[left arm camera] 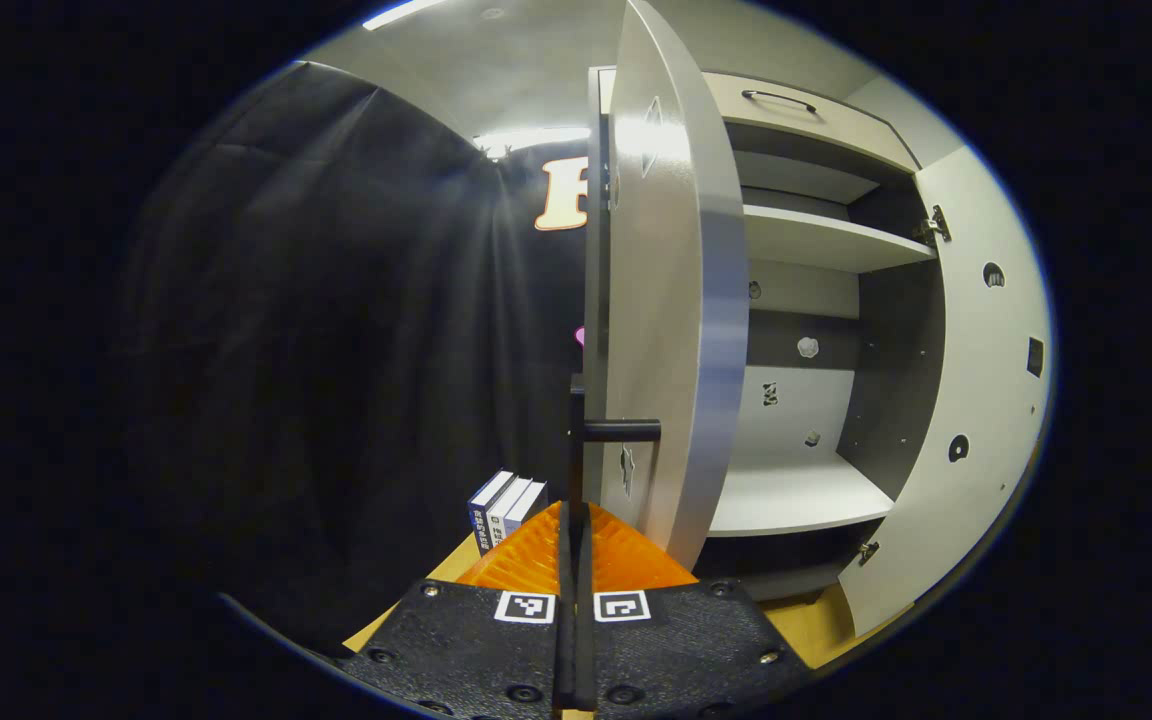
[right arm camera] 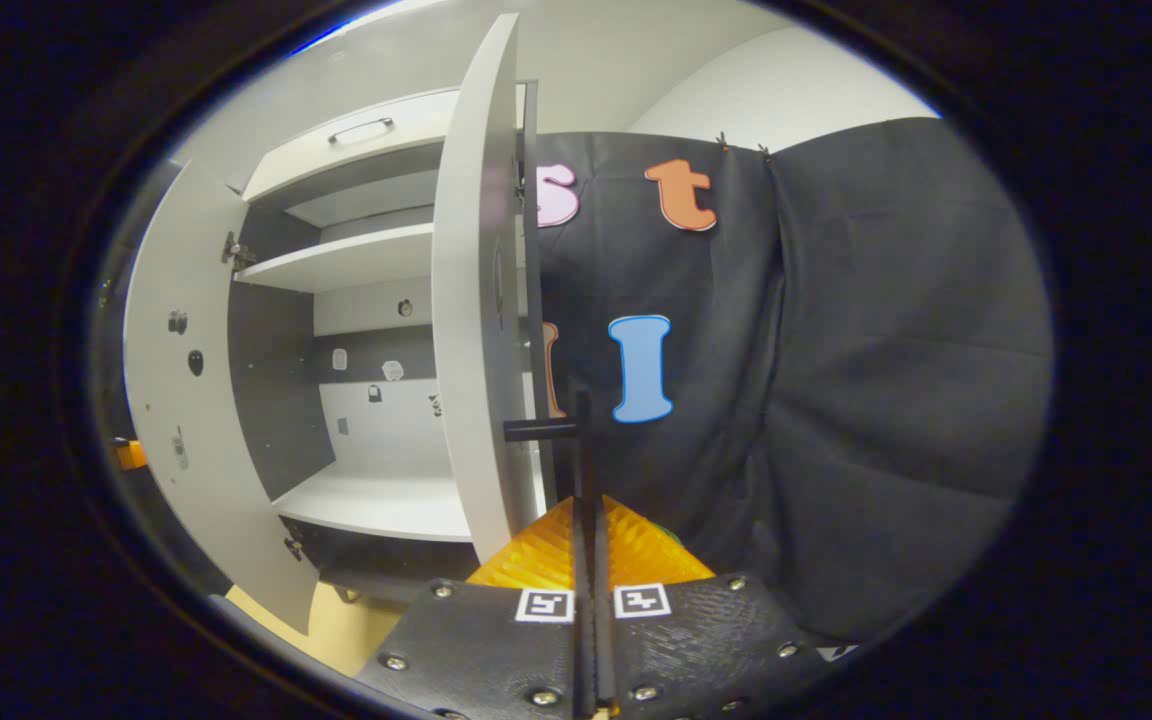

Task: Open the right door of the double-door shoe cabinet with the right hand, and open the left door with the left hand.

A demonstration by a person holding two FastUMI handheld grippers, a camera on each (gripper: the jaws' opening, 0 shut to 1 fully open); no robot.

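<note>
Nearest the lens in the left gripper view, at six o'clock, is the left gripper [left arm camera: 573, 545]. Its two fingers are pressed together on the thin black bar handle [left arm camera: 576, 440] of the left door [left arm camera: 671, 300]. The handle runs upright and is joined to the door by a short black stub. The left door stands at twelve o'clock, swung out so that its pale grey edge faces the camera.

In the right gripper view, also at six o'clock, the right gripper [right arm camera: 584, 540] pinches the matching black handle [right arm camera: 581, 430] of the right door [right arm camera: 471, 300], which is likewise swung open at about eleven o'clock.

Both doors are flat, pale grey panels hung on metal hinges. Between them the shoe cabinet [left arm camera: 816, 240] shows pale shelves, a darker back and sides, and a drawer front with a slim handle at the top. In the left gripper view the far door [left arm camera: 976, 400] stands wide at three o'clock. A few small boxes [left arm camera: 506, 510] stand on the wooden floor at seven o'clock.

The doors look rigid and fairly light, and should swing easily on their hinges. The bar handles are narrow, hard and smooth, so a grip near the middle, by the stub, seems the surest. Both doors appear well open, and the task looks almost done.
</note>
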